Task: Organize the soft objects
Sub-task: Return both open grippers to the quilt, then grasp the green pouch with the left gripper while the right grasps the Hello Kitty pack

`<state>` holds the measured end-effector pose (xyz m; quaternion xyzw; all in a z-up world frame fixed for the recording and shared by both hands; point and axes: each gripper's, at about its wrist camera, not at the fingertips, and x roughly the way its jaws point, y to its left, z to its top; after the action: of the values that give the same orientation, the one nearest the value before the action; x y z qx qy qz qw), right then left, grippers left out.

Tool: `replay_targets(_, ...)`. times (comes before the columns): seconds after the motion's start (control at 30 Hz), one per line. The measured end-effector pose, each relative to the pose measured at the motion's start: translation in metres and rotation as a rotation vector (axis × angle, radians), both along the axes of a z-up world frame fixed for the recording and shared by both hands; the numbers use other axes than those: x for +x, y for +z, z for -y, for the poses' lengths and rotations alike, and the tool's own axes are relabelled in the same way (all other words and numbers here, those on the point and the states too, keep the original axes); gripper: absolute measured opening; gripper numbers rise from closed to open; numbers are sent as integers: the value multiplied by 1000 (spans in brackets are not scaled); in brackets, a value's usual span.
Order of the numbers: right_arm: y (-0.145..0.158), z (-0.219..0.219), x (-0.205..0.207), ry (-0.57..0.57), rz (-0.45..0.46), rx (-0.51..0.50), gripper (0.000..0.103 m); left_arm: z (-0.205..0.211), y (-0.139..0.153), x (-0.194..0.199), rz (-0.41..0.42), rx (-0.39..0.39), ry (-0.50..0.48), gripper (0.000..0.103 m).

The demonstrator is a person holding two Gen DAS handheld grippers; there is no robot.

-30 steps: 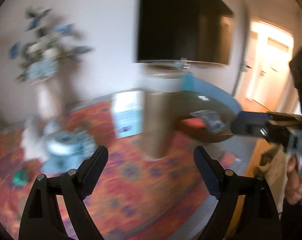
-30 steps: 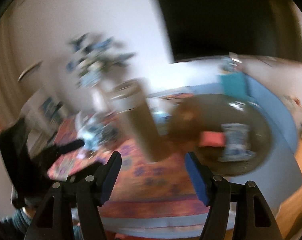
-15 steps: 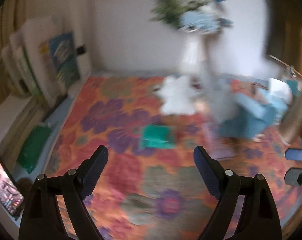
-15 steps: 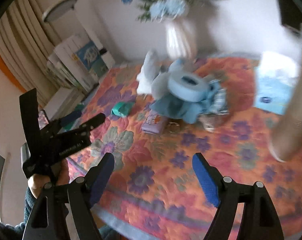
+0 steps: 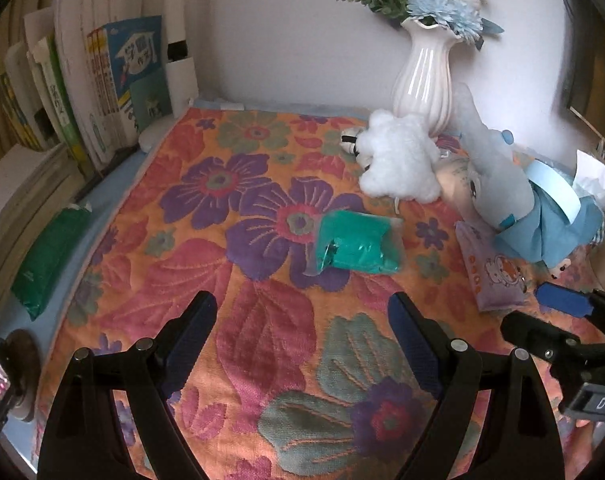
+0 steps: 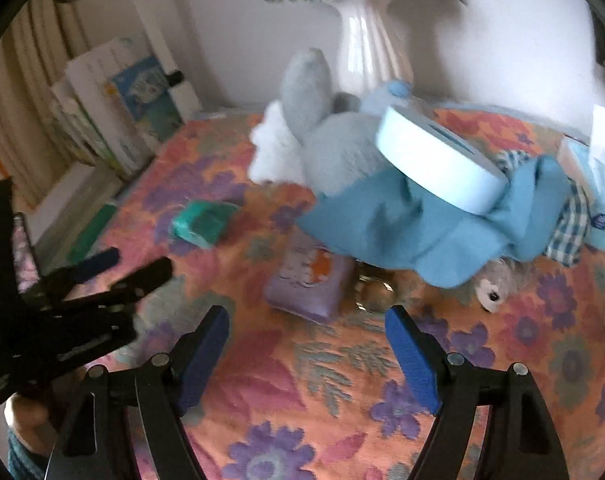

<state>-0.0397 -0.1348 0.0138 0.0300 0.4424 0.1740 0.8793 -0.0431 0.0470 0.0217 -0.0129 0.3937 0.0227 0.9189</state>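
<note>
left wrist view: left gripper (image 5: 302,320) with fingers spread wide, nothing between, hovering over the floral quilted surface (image 5: 262,360). ahead, apart from the fingers, a crinkly teal plastic-wrapped soft pack (image 5: 356,246); likely light, squashy, slippery; best pinched across its short sides.

right wrist view: right gripper (image 6: 306,334) with fingers parted, empty. just beyond, a lilac cartoon-print soft pouch (image 6: 308,282) beside the grey-blue plush toy (image 6: 338,148); probably light, yielding; gripped mid-body.
</note>
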Motion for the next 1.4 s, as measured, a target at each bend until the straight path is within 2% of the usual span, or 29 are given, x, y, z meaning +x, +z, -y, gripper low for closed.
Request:
replay_targets(0.5,4,-9,-12,19,72,-74,79,-9,1,4,6,-42,9,87)
replay_targets(0.67,4,-12,-12,22,82,-86,66,-12,1,3,13,-61,2,87)
replay_targets(0.73,4,-11,-10,11,66,-81,63,-18,0,6,-21,-109,-2,87)
replay_targets(0.8,3,-5,-6,-10,32,-59,58,-28,-3,11,-81,-176,-3,86)
replay_targets(0.9,1,7,1,-27,-48,70,57,-40,-4,12,-130,-270,-12,86)
replay_targets(0.97,-4,11,7,-40,-102,138,57,-39,-2,15,-148,-282,-14,86)
replay_targets(1.0,-4,10,10,-51,-111,141,57,-37,-1,18,-148,-285,-20,86)
replay_targets(1.13,-1,-10,24,-65,-106,73,57,-24,0,36,-127,-241,-18,86)
replay_targets(1.23,-3,-26,36,-99,-80,-18,57,-17,-4,54,-125,-230,-9,86)
replay_targets(1.27,-4,-31,38,-111,-59,-63,50,-17,-6,59,-133,-232,-7,86)
replay_targets(1.37,-6,-38,40,-122,-17,-149,46,-10,-7,67,-115,-202,9,85)
replay_targets(1.4,-7,-38,38,-121,-6,-159,46,-6,-8,70,-111,-189,8,81)
